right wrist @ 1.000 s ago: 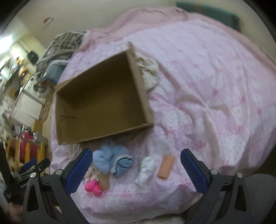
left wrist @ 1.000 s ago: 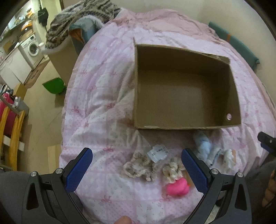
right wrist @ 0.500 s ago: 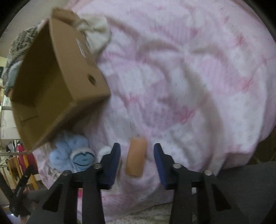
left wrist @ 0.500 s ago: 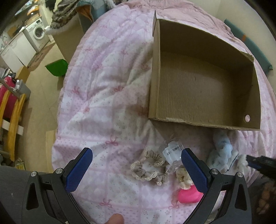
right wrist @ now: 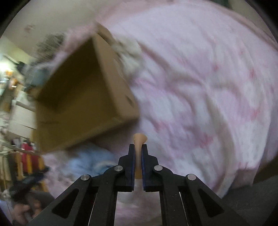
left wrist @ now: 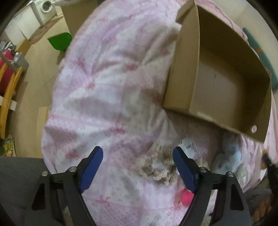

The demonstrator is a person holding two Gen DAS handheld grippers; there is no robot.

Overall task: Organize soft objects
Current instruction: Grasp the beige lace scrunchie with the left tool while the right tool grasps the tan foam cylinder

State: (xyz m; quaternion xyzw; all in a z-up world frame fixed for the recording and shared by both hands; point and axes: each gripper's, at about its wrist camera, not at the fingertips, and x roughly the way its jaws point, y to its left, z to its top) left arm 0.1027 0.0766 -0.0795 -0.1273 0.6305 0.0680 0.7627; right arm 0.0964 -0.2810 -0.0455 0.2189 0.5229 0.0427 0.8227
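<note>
An open cardboard box [left wrist: 217, 83] lies on the pink bed quilt [left wrist: 107, 90]; it also shows in the right wrist view [right wrist: 83, 107]. My right gripper [right wrist: 138, 149] is shut on a peach soft piece [right wrist: 139, 139], squeezed flat between the blue pads and lifted off the quilt. My left gripper [left wrist: 137, 156] is open over the quilt, with a beige lace scrunchie [left wrist: 156, 166] just inside its right finger. A pink soft toy [left wrist: 186, 199] sits behind that finger. A light blue plush [left wrist: 229, 158] lies in front of the box, also in the right wrist view [right wrist: 88, 160].
A plastic-wrapped tag [left wrist: 189, 147] lies by the scrunchie. A whitish cloth [right wrist: 130, 52] lies beside the box's far side. Left of the bed are floor, a green dustpan [left wrist: 60, 40], a washing machine [left wrist: 46, 7] and a wooden rack [left wrist: 8, 83].
My right gripper closed on the peach piece and lifted it off the quilt. My left gripper narrowed its opening and moved lower and nearer the scrunchie.
</note>
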